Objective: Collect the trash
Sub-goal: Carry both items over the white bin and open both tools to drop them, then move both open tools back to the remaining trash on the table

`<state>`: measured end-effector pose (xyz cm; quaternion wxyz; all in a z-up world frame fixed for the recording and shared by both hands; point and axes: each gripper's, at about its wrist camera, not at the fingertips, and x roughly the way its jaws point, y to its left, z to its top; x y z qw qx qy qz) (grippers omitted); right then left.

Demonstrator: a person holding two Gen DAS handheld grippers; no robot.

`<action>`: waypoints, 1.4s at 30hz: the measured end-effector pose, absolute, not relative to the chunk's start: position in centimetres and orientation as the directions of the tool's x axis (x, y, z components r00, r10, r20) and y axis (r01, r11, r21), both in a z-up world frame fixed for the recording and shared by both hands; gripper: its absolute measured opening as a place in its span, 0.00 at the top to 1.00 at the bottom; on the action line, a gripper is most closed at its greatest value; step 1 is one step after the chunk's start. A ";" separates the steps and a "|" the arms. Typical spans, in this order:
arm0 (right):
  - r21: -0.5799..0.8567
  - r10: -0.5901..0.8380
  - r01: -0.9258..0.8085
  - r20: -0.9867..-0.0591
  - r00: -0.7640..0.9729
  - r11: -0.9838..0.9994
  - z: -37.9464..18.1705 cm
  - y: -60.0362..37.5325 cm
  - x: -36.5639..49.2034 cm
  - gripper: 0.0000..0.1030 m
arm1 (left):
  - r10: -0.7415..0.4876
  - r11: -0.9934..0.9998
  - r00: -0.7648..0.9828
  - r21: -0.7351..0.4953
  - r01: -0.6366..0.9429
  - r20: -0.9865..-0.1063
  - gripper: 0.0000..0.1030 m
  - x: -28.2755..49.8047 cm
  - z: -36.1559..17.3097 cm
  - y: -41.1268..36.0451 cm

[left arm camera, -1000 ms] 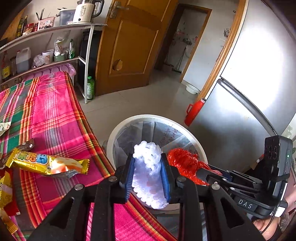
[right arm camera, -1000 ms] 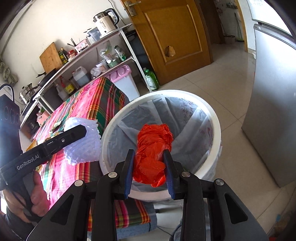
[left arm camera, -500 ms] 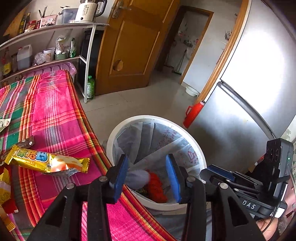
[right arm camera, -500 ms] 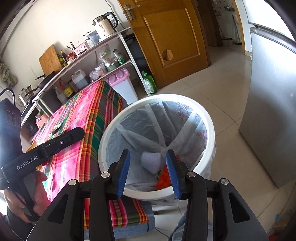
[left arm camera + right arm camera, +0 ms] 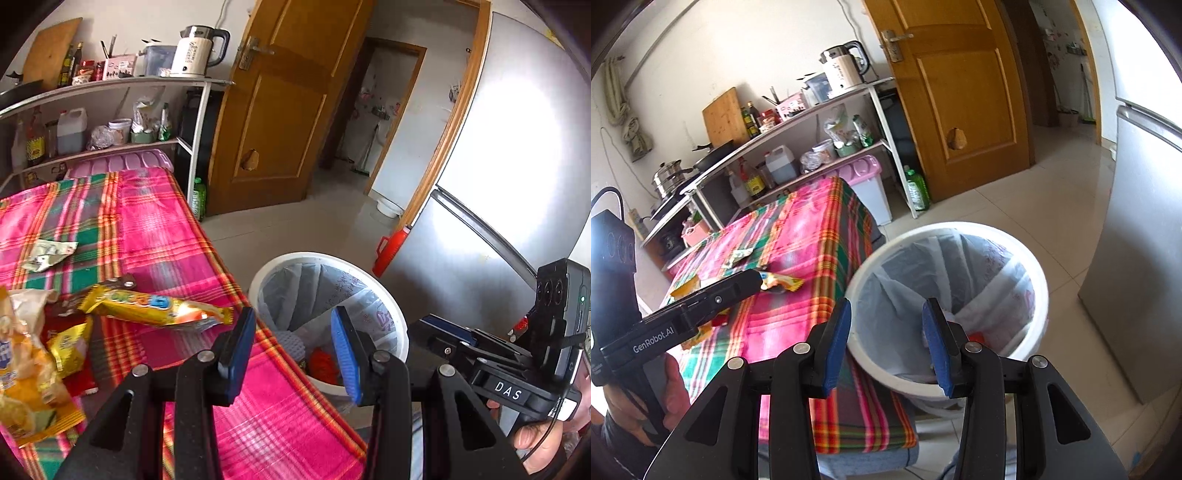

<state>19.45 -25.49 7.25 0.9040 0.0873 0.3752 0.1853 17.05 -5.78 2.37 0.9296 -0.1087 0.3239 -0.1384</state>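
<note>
My left gripper is open and empty, above the table edge next to the white bin. In the bin lie a white foam net and a crumpled red plastic bag. My right gripper is also open and empty, over the near side of the bin, with the red bag showing deep inside. On the plaid cloth lie a long yellow wrapper, a crumpled pale wrapper and yellow snack bags.
A silver fridge stands right of the bin, with a red bottle at its foot. A wooden door, a kitchen shelf with a kettle, a green bottle and a pink-lidded bin are behind.
Both grippers opened: the left let go of the white foam net, the right let go of the red bag, and both pieces fell into the bin. Both grippers then rose and drew back.
</note>
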 end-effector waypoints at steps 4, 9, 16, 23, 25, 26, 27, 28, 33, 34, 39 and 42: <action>0.295 0.427 -0.308 -0.642 0.637 0.904 7.9 -23.8 18.9 0.59 | -0.291 0.949 0.777 -0.273 0.159 -0.558 0.57 15.5 2.9 -4.3; 0.288 0.458 -0.360 -0.641 0.616 0.887 8.3 -21.4 18.3 0.59 | -0.245 0.959 0.801 -0.259 0.117 -0.546 0.57 13.6 3.2 -2.0; 0.273 0.498 -0.433 -0.639 0.586 0.859 8.6 -18.2 17.9 0.59 | -0.170 0.969 0.828 -0.245 0.041 -0.534 0.55 11.4 3.1 1.7; 0.240 0.514 -0.487 -0.639 0.571 0.840 8.8 -15.9 17.9 0.59 | -0.106 0.969 0.842 -0.246 -0.033 -0.529 0.51 10.0 3.0 4.9; 0.236 0.519 -0.499 -0.642 0.565 0.834 8.7 -15.4 18.1 0.59 | -0.089 0.967 0.843 -0.248 -0.054 -0.530 0.51 9.6 2.9 5.7; 0.235 0.522 -0.504 -0.642 0.561 0.831 8.6 -15.1 18.2 0.59 | -0.080 0.967 0.843 -0.247 -0.064 -0.531 0.51 9.4 2.8 6.1; 0.232 0.523 -0.508 -0.643 0.560 0.830 8.6 -14.9 18.3 0.59 | -0.072 0.966 0.843 -0.248 -0.074 -0.533 0.51 9.2 2.6 6.5; 0.227 0.524 -0.514 -0.644 0.558 0.827 8.5 -14.5 18.5 0.59 | -0.062 0.965 0.842 -0.248 -0.086 -0.535 0.51 9.1 2.5 6.9; 0.206 0.533 -0.547 -0.645 0.547 0.811 8.3 -13.2 19.3 0.59 | 0.003 0.956 0.839 -0.245 -0.162 -0.544 0.48 8.0 1.9 9.1; 0.201 0.533 -0.552 -0.647 0.545 0.809 8.2 -12.9 19.5 0.59 | 0.019 0.952 0.839 -0.246 -0.181 -0.544 0.47 7.8 1.8 9.6; 0.186 0.538 -0.578 -0.659 0.526 0.794 7.4 -11.3 20.8 0.52 | 0.075 0.935 0.825 -0.248 -0.254 -0.561 0.42 7.1 0.8 11.8; 0.167 0.531 -0.589 -0.666 0.524 0.790 7.0 -10.4 21.7 0.52 | 0.085 0.925 0.809 -0.255 -0.281 -0.582 0.42 7.2 -0.1 12.9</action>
